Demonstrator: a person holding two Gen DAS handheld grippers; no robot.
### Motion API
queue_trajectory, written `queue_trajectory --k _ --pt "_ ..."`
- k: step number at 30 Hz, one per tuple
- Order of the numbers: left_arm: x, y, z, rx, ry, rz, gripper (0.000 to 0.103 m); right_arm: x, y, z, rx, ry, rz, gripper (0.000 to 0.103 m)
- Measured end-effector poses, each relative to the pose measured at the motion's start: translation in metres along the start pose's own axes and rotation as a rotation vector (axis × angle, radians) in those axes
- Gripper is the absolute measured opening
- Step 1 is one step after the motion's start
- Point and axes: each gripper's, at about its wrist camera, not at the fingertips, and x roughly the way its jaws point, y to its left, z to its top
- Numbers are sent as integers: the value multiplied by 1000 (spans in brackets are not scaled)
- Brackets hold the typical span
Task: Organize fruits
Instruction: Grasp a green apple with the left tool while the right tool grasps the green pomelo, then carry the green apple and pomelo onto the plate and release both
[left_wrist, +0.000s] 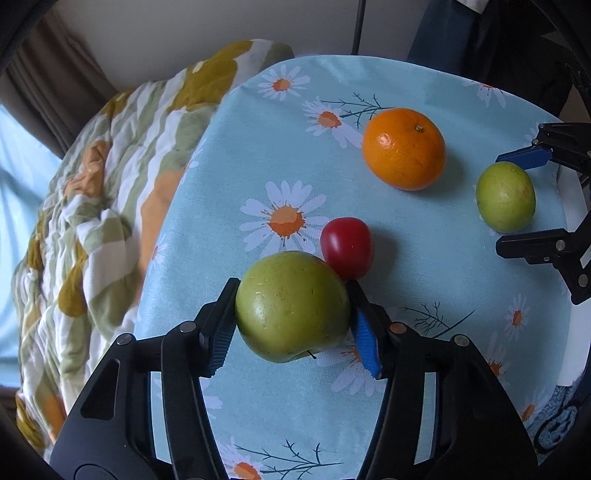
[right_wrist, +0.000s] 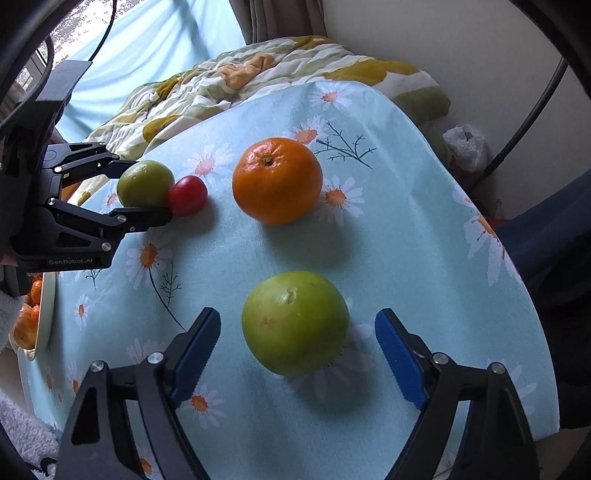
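My left gripper (left_wrist: 291, 295) is shut on a green apple (left_wrist: 291, 306), both pads pressing its sides; it also shows in the right wrist view (right_wrist: 144, 184). A small red fruit (left_wrist: 346, 247) touches that apple on its far side, and shows in the right wrist view (right_wrist: 187, 195). An orange (left_wrist: 403, 148) sits farther back on the table, also seen from the right wrist (right_wrist: 277, 180). My right gripper (right_wrist: 297, 345) is open, its jaws on either side of a second green apple (right_wrist: 295, 328) without touching it; that apple also shows in the left wrist view (left_wrist: 505, 196).
The table wears a light blue daisy-print cloth (left_wrist: 258, 166). A rumpled floral quilt (left_wrist: 92, 206) lies beyond its far edge. A pale bowl (right_wrist: 40, 328) holding orange fruits sits at the table's left edge in the right wrist view. A white plastic bag (right_wrist: 464, 146) lies on the floor.
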Motion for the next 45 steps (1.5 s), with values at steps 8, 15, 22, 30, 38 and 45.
queue_trajectory --k 8,15,22,30,38,45 --pt "-5 3 -10 -68 5 4 61 3 0 0 -6 4 7 75" --pt "-8 -2 -16 -99 12 19 61 2 5 0 -31 -5 15 64" --pt "-16 -7 -27 -165 19 32 61 0 5 1 -80 -11 0 50" --pt "-36 -17 -40 -262 10 77 61 -16 8 0 -155 -42 32 50" --pt "-79 -38 -48 -405 -29 145 61 -45 15 -2 -270 -77 101 50" --pt "-124 -53 -57 -597 -87 218 61 -80 22 4 -415 -126 161 50"
